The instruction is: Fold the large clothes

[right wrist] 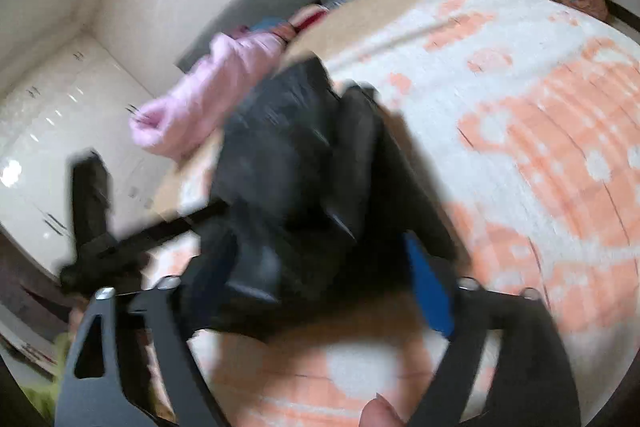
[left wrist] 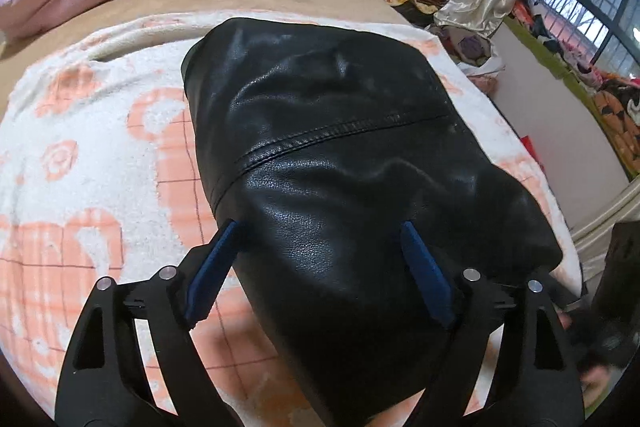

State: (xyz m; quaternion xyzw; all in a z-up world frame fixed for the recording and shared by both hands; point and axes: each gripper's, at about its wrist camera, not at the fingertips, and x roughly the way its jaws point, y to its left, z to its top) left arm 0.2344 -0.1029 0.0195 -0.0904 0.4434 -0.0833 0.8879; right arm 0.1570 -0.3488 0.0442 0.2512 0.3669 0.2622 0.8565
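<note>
- Left claw [left wrist: 320, 247] stands wide, hovering over my black leather jacket [left wrist: 340, 131], folded on the bed's blanket [left wrist: 100, 147].
- Right claw [right wrist: 320, 259]: blurred, grip unclear.
- Leather looks heavy, slick, stiff; I'd pinch seams or edges.

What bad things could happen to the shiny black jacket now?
1. The black leather jacket looks slick and bulky. The left gripper is open around it, not pinching, so the fold may spring open.
2. In the blurry right view, the right gripper seems to be moving fast, and a quick tug might undo the bundle.
3. The jacket might drag and bunch up the peach and white blanket underneath.
</note>
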